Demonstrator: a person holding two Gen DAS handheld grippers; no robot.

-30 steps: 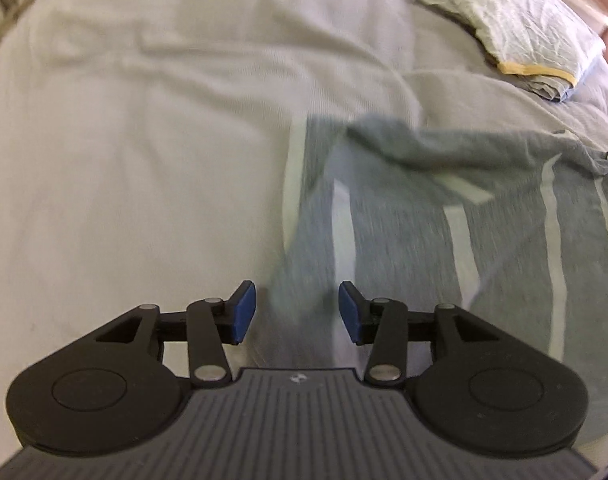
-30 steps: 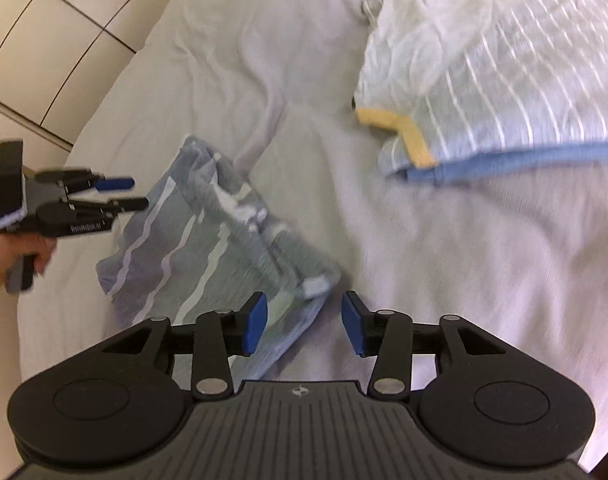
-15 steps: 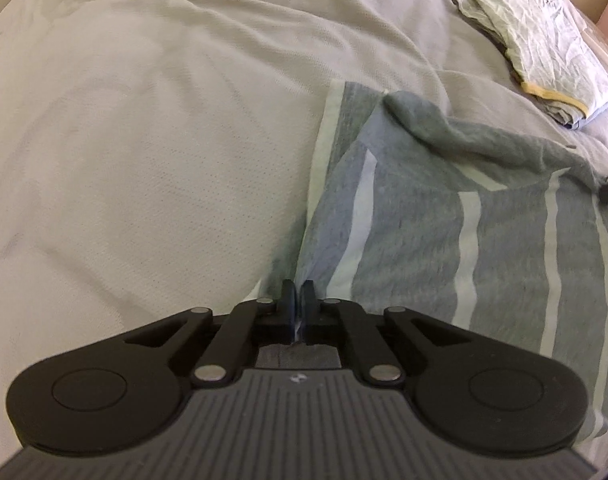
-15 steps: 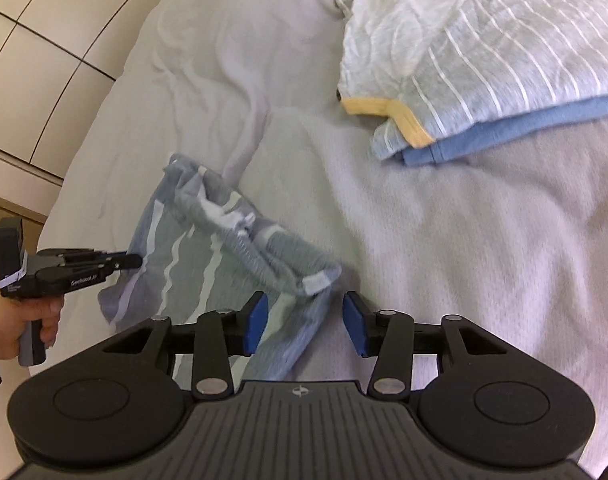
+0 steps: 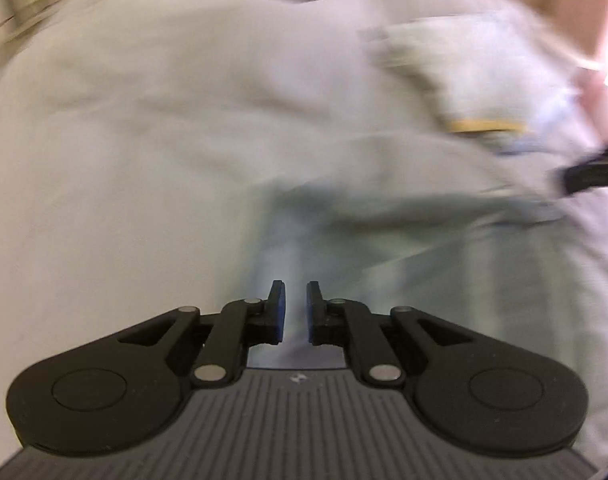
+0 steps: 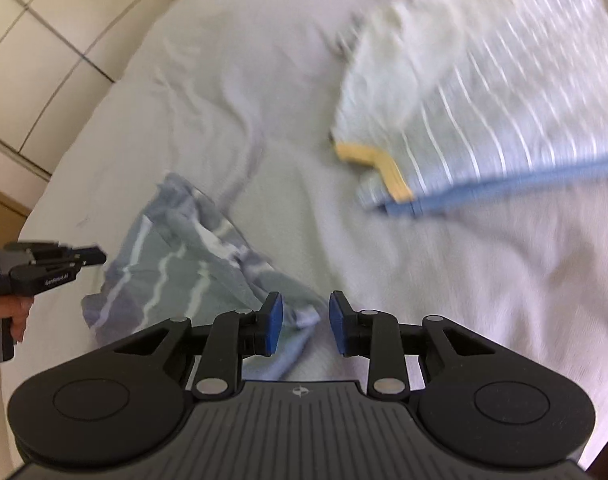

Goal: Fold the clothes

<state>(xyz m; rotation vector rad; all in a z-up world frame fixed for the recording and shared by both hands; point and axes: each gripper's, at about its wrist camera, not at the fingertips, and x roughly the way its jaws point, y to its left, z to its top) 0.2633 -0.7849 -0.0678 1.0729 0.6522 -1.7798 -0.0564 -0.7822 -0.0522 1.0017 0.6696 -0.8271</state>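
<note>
Your left hand-held gripper (image 5: 295,312) has its blue pads only a narrow gap apart and the jaws are opening; the picture is blurred, and I cannot tell if any cloth is between them, though the grey shirt (image 5: 384,248) lies just under and behind the tips, in the lower middle of the left wrist view. In the right wrist view the same shirt (image 6: 184,272) lies crumpled on the bed (image 6: 224,80), in the lower left of the frame, with pale stripes across it. Your right hand-held gripper (image 6: 302,328) is partly open and its jaws are closing; a corner of the shirt reaches into the gap between the pads, but the pads do not press on it. The left gripper shows here at the left edge (image 6: 54,266), held by your hand (image 6: 12,314), with its tips just beside the shirt's left border. A folded pile (image 6: 484,112), striped with a yellow collar and a blue layer below, lies in the upper right, well apart from the shirt.
</note>
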